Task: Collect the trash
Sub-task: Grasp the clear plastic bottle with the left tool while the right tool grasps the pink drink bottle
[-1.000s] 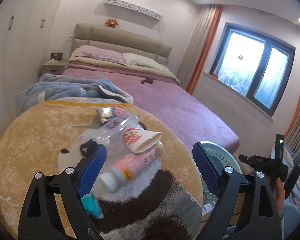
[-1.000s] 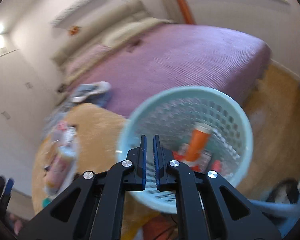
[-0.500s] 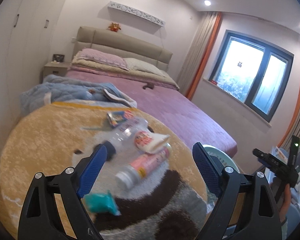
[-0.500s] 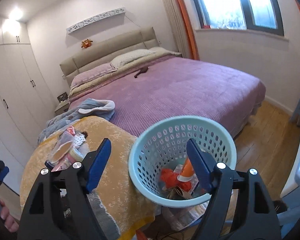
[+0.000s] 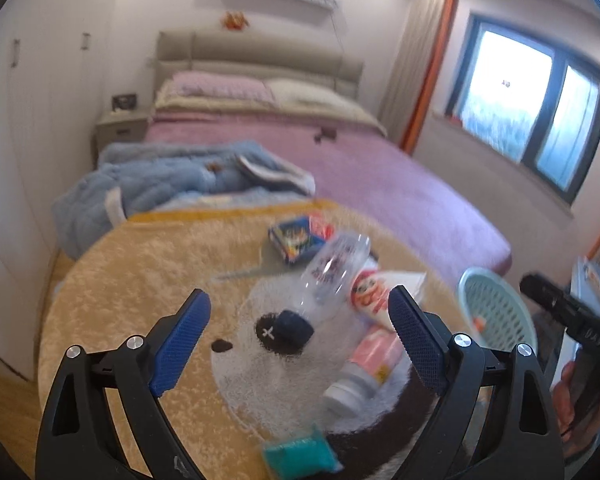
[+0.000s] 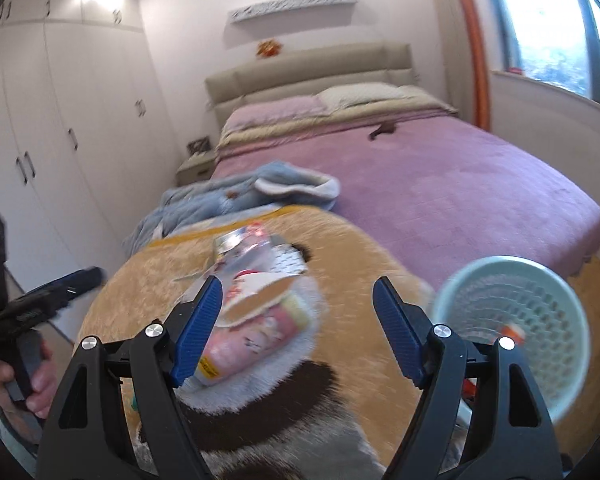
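Trash remaining, on round panda rug (image 5: 148,280): clear plastic bottle (image 5: 332,272) with dark cap, paper cup (image 5: 380,292), pink bottle (image 5: 364,368), blue packet (image 5: 296,240), teal wrapper (image 5: 298,454).

Trash collected: orange item inside mint basket (image 6: 540,320), beside the rug.

Left gripper (image 5: 300,344): fingers apart and widening, nothing between them.

Right gripper (image 6: 296,332): fingers apart, empty.

Progress: judged early; most of the pile is left.

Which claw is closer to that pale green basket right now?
The right claw. The pale green basket sits just beside its right finger. The left claw, its jaws opening, hangs over the rug's trash pile, with the basket farther off past its right finger.
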`<state>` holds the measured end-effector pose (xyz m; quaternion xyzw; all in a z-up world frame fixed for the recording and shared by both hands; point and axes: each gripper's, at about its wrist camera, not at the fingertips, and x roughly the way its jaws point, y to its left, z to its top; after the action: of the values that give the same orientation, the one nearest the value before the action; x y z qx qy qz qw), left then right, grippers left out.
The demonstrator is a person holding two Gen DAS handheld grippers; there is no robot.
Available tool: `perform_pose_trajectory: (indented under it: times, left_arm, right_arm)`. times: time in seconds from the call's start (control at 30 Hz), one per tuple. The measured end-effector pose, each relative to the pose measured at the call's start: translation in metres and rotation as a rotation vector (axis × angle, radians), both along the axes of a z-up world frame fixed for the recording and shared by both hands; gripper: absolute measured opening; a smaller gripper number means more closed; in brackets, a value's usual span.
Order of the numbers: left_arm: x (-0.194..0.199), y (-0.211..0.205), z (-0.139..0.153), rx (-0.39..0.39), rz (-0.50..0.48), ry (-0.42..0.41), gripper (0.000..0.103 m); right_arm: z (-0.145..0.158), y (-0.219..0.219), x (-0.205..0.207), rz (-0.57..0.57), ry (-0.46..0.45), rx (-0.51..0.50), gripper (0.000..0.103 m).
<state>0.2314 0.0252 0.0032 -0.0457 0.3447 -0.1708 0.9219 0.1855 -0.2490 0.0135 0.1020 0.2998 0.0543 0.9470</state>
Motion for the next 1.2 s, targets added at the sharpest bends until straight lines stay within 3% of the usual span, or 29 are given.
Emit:
perform_pose_trajectory:
  times: [0.13, 0.47, 0.57, 0.73, 0.83, 0.87, 0.93, 1.0, 1.03, 1.1, 1.2]
  left_arm:
    - [0.032, -0.019, -0.026, 0.072, -0.065, 0.045, 0.088]
    - [0.084, -0.048, -0.07, 0.105, -0.127, 0.131, 0.085]
    - [0.092, -0.056, -0.079, 0.152, -0.141, 0.169, 0.08]
    - [0.097, -0.064, -0.085, 0.142, -0.171, 0.194, 0.076]
    - [0.099, -0.067, -0.09, 0.118, -0.198, 0.215, 0.061]
    - [0.098, -0.066, -0.091, 0.107, -0.202, 0.22, 0.058]
    - [0.096, -0.066, -0.091, 0.108, -0.191, 0.209, 0.058]
    - [0.093, -0.06, -0.09, 0.091, -0.175, 0.205, 0.057]
    - [0.091, -0.056, -0.09, 0.075, -0.163, 0.206, 0.057]
    - [0.088, -0.049, -0.087, 0.055, -0.143, 0.2, 0.057]
    - [0.079, -0.035, -0.077, 0.026, -0.112, 0.174, 0.057]
  right_arm:
    - [-0.016, 0.019, 0.037, 0.042, 0.053, -0.013, 0.073]
    - [-0.052, 0.03, 0.085, 0.077, 0.153, -0.007, 0.073]
    - [-0.056, 0.032, 0.095, 0.086, 0.165, -0.006, 0.073]
    - [-0.066, 0.034, 0.106, 0.105, 0.2, 0.006, 0.073]
    - [-0.071, 0.033, 0.11, 0.117, 0.219, 0.024, 0.073]
    - [-0.073, 0.034, 0.112, 0.128, 0.225, 0.033, 0.071]
    - [-0.075, 0.037, 0.112, 0.151, 0.234, 0.035, 0.056]
    - [-0.076, 0.041, 0.111, 0.165, 0.234, 0.027, 0.051]
    - [-0.075, 0.044, 0.111, 0.179, 0.228, 0.022, 0.04]
    - [-0.071, 0.048, 0.109, 0.2, 0.217, 0.019, 0.031]
    - [-0.067, 0.057, 0.104, 0.211, 0.203, -0.023, 0.028]
